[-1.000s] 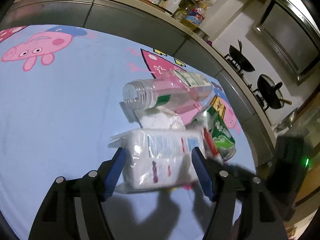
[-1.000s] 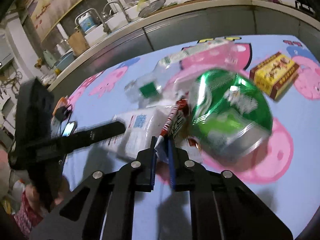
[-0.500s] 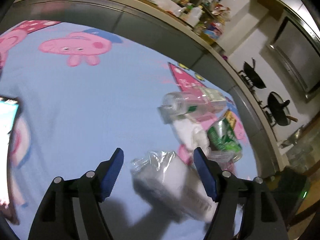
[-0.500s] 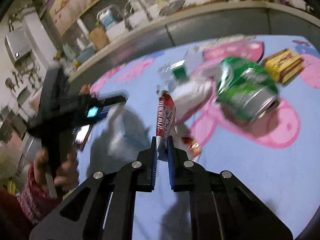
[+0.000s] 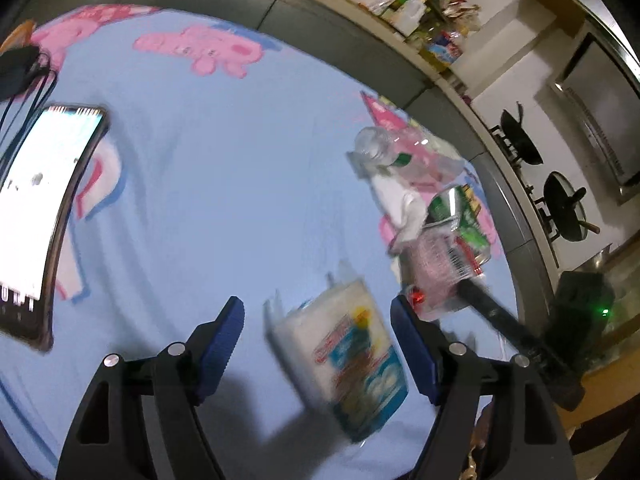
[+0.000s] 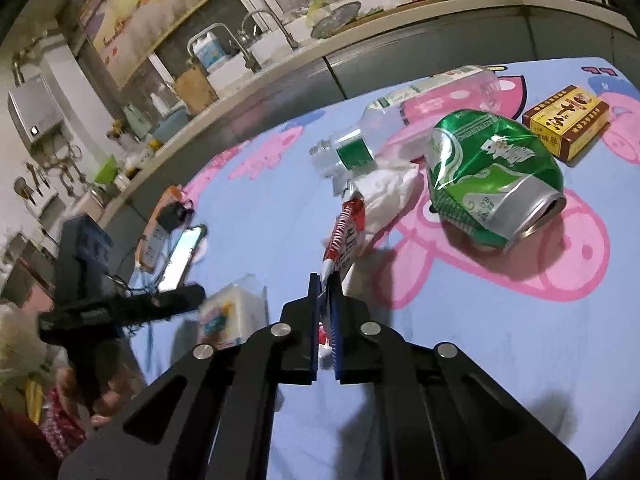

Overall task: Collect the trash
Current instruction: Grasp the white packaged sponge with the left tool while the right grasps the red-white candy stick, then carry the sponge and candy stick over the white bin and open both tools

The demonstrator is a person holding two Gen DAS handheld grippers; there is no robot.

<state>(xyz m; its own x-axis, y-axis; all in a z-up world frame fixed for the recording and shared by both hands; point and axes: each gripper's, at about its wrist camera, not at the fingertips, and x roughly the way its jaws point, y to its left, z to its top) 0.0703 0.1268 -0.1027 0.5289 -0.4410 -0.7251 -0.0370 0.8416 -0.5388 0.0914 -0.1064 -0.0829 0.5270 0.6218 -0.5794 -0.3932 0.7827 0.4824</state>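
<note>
Item: tissue pack, lying on the blue cloth between your left gripper's wide, just-opened jaws, untouched. Likely light, soft, slippery film; take it across the flat sides. Right gripper pinches the red wrapper.

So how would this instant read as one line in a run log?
left hand-held gripper: open, opening, tissue pack loose between jaws | right hand-held gripper: shut on red wrapper
</note>
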